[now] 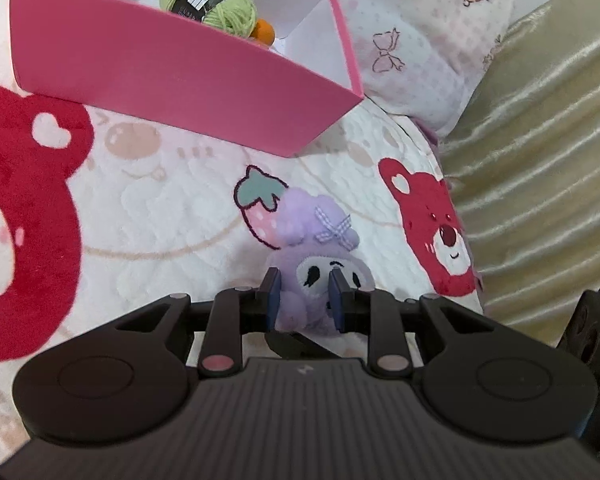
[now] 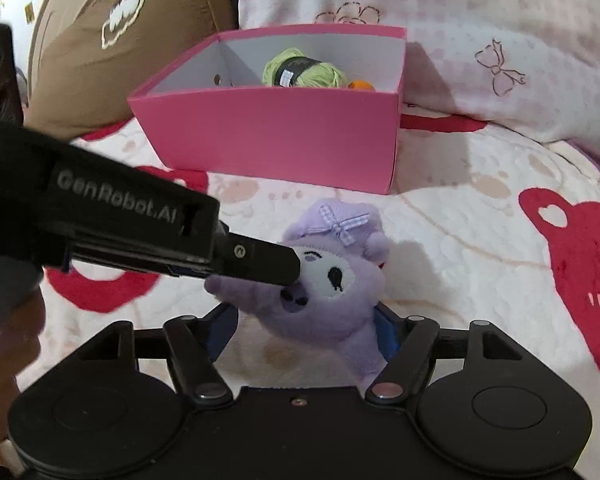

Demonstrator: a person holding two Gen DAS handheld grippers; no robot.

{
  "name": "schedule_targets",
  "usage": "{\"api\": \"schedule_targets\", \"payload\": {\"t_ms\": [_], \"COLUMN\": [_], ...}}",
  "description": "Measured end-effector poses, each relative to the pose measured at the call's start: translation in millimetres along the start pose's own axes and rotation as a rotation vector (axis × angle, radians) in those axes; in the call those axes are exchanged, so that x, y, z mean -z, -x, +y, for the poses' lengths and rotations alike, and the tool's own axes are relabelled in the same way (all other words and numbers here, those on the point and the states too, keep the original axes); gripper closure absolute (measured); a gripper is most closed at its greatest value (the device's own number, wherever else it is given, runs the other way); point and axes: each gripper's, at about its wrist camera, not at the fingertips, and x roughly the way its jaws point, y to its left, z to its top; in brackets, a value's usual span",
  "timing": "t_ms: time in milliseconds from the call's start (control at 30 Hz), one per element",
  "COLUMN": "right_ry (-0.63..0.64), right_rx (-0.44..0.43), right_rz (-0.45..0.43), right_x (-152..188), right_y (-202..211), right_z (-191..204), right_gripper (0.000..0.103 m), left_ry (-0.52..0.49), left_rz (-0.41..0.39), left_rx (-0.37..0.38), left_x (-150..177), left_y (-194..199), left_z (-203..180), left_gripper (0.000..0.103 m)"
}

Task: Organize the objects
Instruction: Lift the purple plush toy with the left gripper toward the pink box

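A purple plush toy (image 1: 312, 240) with a checked bow hangs just above the bedspread. My left gripper (image 1: 306, 300) is shut on it, and its blue pads squeeze the toy's face from both sides. In the right wrist view that left gripper (image 2: 292, 270) reaches in from the left and pinches the toy (image 2: 340, 304) at the head. My right gripper (image 2: 304, 334) stands open below, with the toy's body between its fingers and a gap at the left finger (image 2: 222, 332). Beyond the toy is a pink box (image 2: 280, 136) holding green yarn (image 2: 304, 70) and a small orange thing (image 2: 362, 85).
The white bedspread (image 1: 160, 220) has red bear prints. A pink-patterned pillow (image 1: 420, 52) lies behind the pink box (image 1: 160, 68), and shiny beige fabric (image 1: 540, 160) runs along the right. A brown cushion (image 2: 120, 40) stands at the back left.
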Motion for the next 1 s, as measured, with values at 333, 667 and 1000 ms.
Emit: {"api": "schedule_targets", "payload": {"t_ms": [333,667,1000], "right_ry": [0.031,0.056,0.174], "right_rx": [0.019,0.006,0.005], "right_rz": [-0.021,-0.074,-0.137], "right_x": [-8,-13,-40], "right_y": [28,49,70], "right_z": [21,50,81], "right_gripper": [0.028,0.025,0.021], "left_ry": [-0.033,-0.058,-0.082], "left_rz": [0.015,0.000,-0.104], "left_rx": [-0.016,-0.031,-0.024], "left_x": [-8,-17,-23], "left_y": [36,76,125], "left_z": [-16,-20,-20], "left_gripper": [0.076,0.071,0.069]}}
